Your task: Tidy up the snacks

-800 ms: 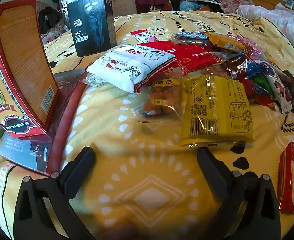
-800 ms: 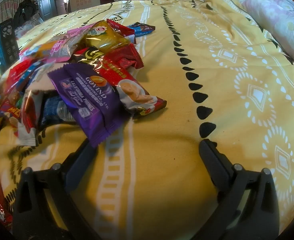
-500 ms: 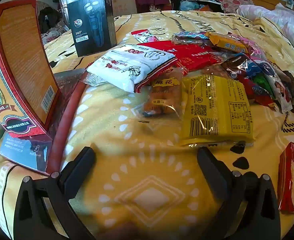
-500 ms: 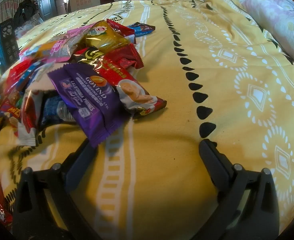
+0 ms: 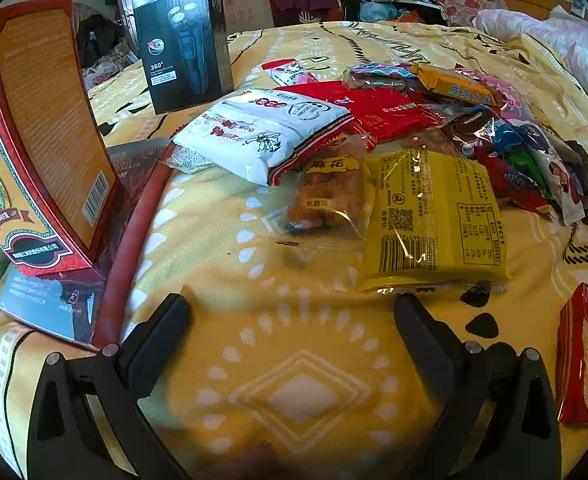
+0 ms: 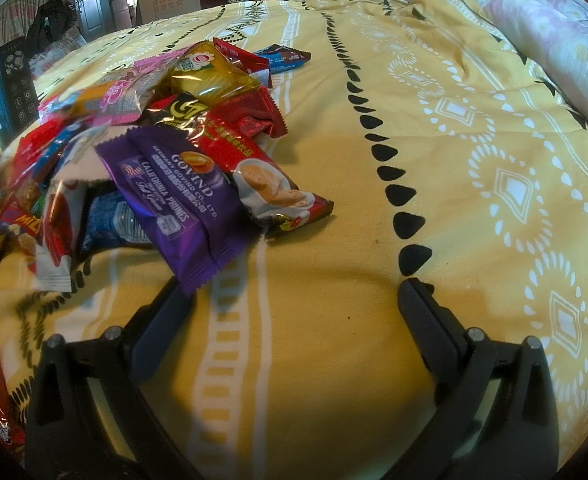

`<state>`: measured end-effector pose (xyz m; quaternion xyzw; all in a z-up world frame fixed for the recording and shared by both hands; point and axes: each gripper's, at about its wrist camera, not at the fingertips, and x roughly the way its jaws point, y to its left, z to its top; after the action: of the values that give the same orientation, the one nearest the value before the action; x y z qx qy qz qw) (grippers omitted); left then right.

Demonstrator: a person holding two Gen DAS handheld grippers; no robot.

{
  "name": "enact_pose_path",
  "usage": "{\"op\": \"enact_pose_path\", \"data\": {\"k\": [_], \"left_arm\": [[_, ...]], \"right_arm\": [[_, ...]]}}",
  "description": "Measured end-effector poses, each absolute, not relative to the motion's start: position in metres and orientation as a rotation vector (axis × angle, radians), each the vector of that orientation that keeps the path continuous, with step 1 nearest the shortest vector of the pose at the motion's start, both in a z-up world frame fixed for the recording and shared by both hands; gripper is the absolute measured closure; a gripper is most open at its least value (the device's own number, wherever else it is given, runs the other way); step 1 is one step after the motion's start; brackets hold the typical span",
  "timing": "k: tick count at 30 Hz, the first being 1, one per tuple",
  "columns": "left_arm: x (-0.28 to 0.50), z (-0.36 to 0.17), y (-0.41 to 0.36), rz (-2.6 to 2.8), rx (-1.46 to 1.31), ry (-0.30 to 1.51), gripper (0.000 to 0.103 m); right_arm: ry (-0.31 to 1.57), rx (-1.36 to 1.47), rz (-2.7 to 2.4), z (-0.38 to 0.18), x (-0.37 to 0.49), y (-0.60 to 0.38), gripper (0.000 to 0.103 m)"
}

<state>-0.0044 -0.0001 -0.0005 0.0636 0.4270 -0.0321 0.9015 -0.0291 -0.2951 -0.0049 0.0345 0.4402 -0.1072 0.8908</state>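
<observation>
- The snacks lay heaped on a yellow bedspread (image 5: pixel 302 396); nothing looked sorted yet, so the step in hand was judged to be a first pick.
- To do it well, a loose top pack should go first: the yellow pack (image 5: pixel 434 216) for the left claw (image 5: pixel 292 316), the purple pack (image 6: pixel 174 192) for the right claw (image 6: pixel 294 300). Pinch an edge, lift straight, and avoid dragging neighbours.
- The left claw was spread wide and empty; the yellow pack lay just ahead of its right finger, with a clear twist-snack bag (image 5: pixel 326 196) beside it and a white bag (image 5: pixel 266 132) further ahead.
- The right claw was also spread and empty; the purple pack's corner sat just above its left finger, with the pile ahead and to the left.
- A red box (image 5: pixel 34 140) stood left of the left claw and a black box (image 5: pixel 182 40) far ahead.
</observation>
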Motion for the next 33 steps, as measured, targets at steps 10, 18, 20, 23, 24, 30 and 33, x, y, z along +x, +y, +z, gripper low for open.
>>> {"op": "enact_pose_path", "data": {"k": [10,18,20,23,24,30,33], "left_arm": [[-0.0029,-0.0009,0.0003,-0.067,0.131,0.885,0.000],[-0.0024,-0.0017,-0.0003,-0.067,0.132,0.886,0.000],[-0.0023,-0.0015,-0.0003,-0.066,0.133,0.886,0.000],[-0.0019,-0.0019,-0.0004,-0.067,0.129,0.887,0.000],[-0.0008,-0.0022,-0.0002,-0.068,0.126,0.888,0.000],[-0.0013,-0.0021,0.0018,-0.076,0.114,0.887,0.000],[-0.0026,-0.0018,0.0025,-0.080,0.107,0.890,0.000]], "right_arm": [[0.914,0.072,-0.223,-0.0049,-0.0291,-0.2951,0.000],[0.914,0.071,-0.223,-0.0051,-0.0282,-0.2956,0.000],[0.914,0.071,-0.223,-0.0052,-0.0276,-0.2959,0.000],[0.914,0.072,-0.223,-0.0054,-0.0268,-0.2964,0.000],[0.914,0.071,-0.223,-0.0055,-0.0265,-0.2966,0.000],[0.914,0.071,-0.223,-0.0059,-0.0247,-0.2976,0.000],[0.914,0.072,-0.223,-0.0061,-0.0239,-0.2981,0.000]]}}
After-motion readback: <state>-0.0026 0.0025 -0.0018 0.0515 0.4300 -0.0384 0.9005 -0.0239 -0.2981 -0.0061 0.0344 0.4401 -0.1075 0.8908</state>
